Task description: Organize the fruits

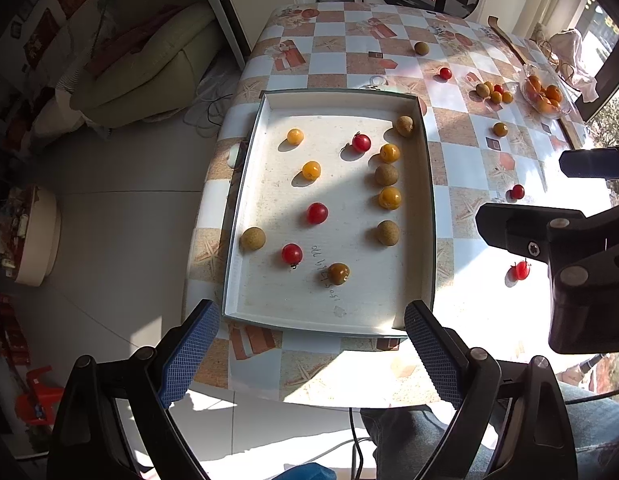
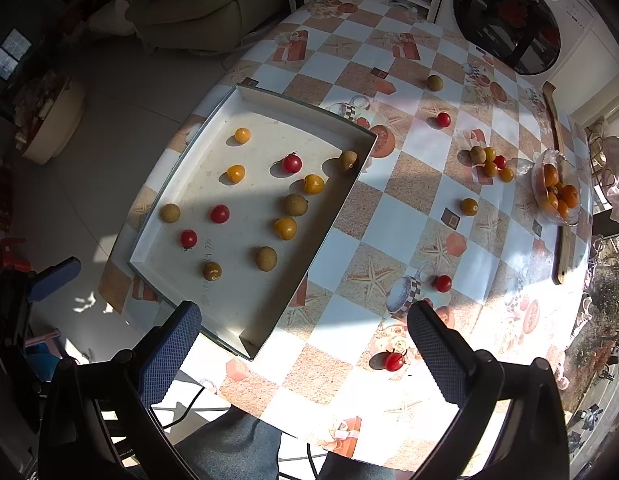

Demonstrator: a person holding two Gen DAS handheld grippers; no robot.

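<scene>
A white tray (image 1: 245, 184) (image 2: 253, 98) lies on the checkered table and holds several small fruits: red tomatoes (image 1: 317, 213), yellow ones (image 1: 389, 198) and brown longans (image 1: 388, 233). More fruits lie loose on the table: a red tomato (image 2: 394, 361) by the front edge, another (image 2: 443, 283) beyond it, a cluster (image 2: 489, 162) farther back. My left gripper (image 1: 309, 352) is open and empty above the tray's near edge. My right gripper (image 2: 305, 356) is open and empty above the table's front, the nearest tomato just inside its right finger (image 2: 437, 356). The right gripper also shows in the left wrist view (image 1: 549, 196).
A glass bowl of oranges (image 2: 557, 194) stands at the far right beside a long wooden stick (image 2: 559, 184). A washing machine (image 2: 517, 16) stands behind the table. A sofa (image 1: 149, 60) and tiled floor lie to the left. My legs are below the table's front edge.
</scene>
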